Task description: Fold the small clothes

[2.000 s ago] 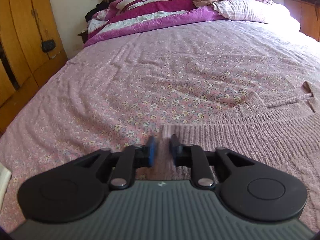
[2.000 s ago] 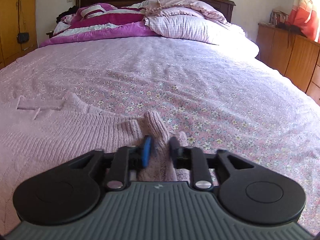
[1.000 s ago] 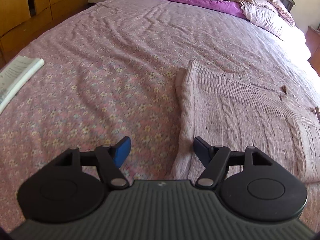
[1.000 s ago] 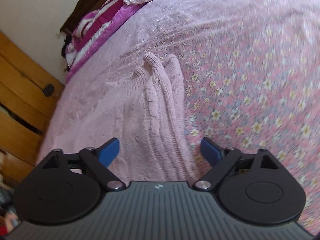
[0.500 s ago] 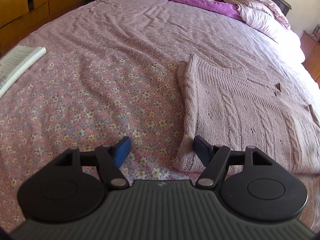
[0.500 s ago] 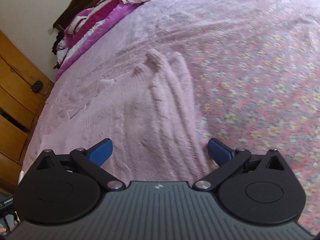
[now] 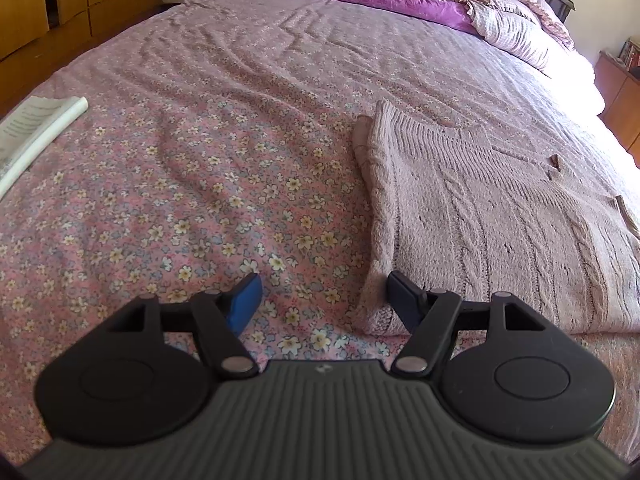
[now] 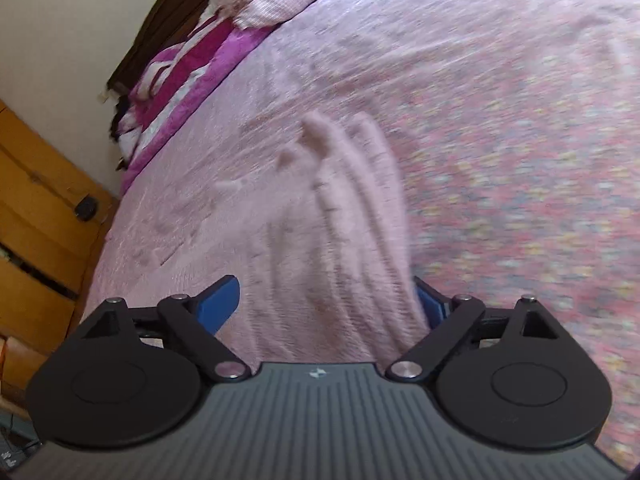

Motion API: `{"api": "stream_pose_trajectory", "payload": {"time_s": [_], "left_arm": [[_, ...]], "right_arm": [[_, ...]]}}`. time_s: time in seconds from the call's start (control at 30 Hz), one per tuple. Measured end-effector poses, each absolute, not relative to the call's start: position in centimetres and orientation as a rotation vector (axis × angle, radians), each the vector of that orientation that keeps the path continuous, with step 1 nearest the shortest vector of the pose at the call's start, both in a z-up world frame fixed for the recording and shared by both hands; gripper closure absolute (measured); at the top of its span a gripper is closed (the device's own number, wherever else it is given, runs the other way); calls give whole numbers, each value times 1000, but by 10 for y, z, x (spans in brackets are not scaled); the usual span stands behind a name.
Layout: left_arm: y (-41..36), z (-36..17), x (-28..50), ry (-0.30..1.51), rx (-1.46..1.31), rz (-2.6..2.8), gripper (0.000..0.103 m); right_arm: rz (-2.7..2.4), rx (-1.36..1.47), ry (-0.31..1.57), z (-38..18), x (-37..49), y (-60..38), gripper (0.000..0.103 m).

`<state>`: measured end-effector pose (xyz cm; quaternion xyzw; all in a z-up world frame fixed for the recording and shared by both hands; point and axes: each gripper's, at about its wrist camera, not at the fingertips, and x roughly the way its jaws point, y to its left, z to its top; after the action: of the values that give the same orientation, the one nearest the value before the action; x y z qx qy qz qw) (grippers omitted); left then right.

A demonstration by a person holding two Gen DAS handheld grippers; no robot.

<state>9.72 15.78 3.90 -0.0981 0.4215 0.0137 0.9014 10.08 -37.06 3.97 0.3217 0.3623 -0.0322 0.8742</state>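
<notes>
Motion-blurred sweater (image 8: pixel 320 248), floral bedspread (image 8: pixel 520 160)

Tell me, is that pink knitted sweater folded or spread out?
Partly folded: the sweater lies flat, its left edge doubled into a thick layered roll on the bedspread.

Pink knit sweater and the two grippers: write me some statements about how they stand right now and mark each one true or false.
1. The left gripper is open. True.
2. The sweater hangs in the air between the grippers. False: it lies flat on the floral bedspread.
3. The right gripper is shut on a sleeve. False: its jaws are spread wide, with sweater fabric lying between them.
4. White papers lie to the left of the sweater, apart from it. True.
5. The sweater is green. False: it is pink.
</notes>
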Motion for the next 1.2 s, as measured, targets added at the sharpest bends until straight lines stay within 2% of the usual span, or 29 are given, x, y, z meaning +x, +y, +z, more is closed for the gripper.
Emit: {"api": "stream_pose_trajectory", "payload": {"time_s": [0.2,0.4,0.47,0.53,0.6,0.7,0.9,1.2], "left_arm": [[153,38,100,877,-183,45,32],[151,39,101,883,-176,62,32],[150,39,102,886,-171,65,32],[150,40,103,889,-169,69,32],[149,40,103,892,-165,72,32],[148,42,102,896,-160,74,32],[145,50,99,895,-148,60,32],[137,60,93,866,-140,49,32]], "right_arm": [[-50,533,803,33,105,-359,11],[76,571,777,25,121,-338,12],[90,628,752,21,120,-339,21],[79,692,734,17,118,-345,44],[81,755,722,12,116,-352,53],[89,777,705,11,116,-353,59],[112,833,642,21,112,-346,62],[161,770,596,58,114,-320,64]]}}
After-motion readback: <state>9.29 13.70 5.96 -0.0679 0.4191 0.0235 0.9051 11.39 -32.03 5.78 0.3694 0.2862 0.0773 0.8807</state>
